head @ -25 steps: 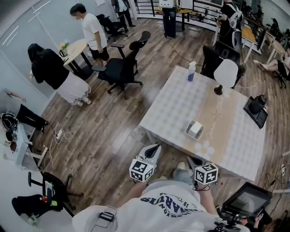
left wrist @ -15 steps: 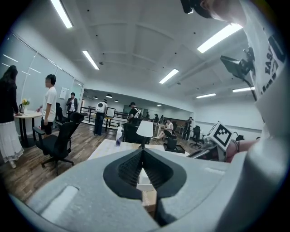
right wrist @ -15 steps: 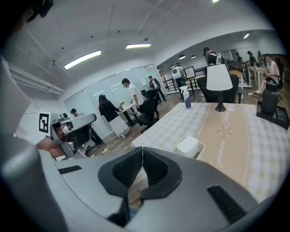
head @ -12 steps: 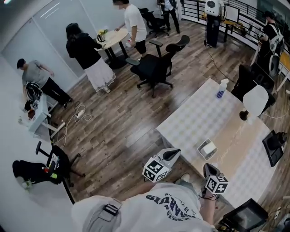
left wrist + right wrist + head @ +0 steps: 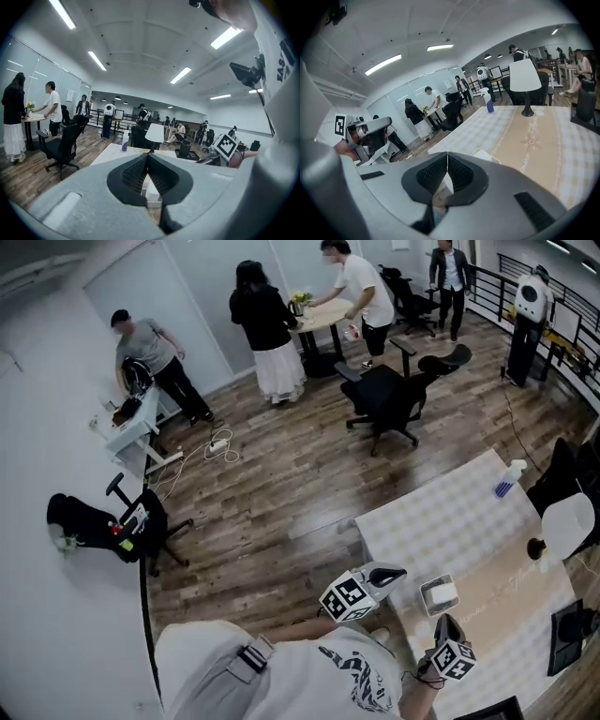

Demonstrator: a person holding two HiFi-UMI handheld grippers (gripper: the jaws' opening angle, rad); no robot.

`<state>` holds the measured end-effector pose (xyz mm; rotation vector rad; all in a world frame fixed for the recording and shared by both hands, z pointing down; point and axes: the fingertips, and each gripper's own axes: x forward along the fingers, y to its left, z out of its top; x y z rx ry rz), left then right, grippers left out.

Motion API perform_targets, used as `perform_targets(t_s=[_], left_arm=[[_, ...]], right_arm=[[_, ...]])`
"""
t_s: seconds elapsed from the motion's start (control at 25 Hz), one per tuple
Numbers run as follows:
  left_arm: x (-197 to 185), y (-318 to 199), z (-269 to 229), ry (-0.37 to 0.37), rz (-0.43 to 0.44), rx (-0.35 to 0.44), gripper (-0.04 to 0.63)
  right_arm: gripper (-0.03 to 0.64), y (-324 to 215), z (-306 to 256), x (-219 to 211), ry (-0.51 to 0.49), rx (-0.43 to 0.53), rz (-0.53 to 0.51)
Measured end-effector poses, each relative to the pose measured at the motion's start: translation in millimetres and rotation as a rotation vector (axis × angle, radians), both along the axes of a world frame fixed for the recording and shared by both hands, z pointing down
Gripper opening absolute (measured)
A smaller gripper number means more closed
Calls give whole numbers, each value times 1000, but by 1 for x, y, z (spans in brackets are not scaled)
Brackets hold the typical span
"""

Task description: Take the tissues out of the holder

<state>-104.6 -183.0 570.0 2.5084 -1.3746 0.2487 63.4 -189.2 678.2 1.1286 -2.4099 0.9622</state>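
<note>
Left gripper (image 5: 400,572), right gripper (image 5: 444,619): fingers together (both empty), near tissue holder (image 5: 439,595); lamp (image 5: 569,524), spray bottle (image 5: 509,480) beyond.

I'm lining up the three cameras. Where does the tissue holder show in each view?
Head view: tissue holder at lower right, by the near edge of the table.
Left gripper view: holder low centre, seen through the opening under the shut jaws of the left gripper.
Right gripper view: holder's white rim just above the body of the right gripper, right of centre.
Shared landmark: white lamp.
</note>
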Motion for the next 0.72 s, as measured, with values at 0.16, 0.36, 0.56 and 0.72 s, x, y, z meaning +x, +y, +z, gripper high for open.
perform_targets(t_s=[0.16, 0.36, 0.56, 0.72], left_arm=[[16, -4, 7, -96, 14, 8, 5], [43, -12, 1, -152, 70, 52, 5], [58, -21, 4, -146, 118, 58, 5], [57, -33, 4, -141, 112, 76, 5]], right_arm=[[9, -9, 10, 14, -4, -18, -4], [9, -20, 17, 37, 18, -38, 15], [9, -23, 17, 57, 22, -39, 71], [9, -38, 13, 55, 23, -14, 66]])
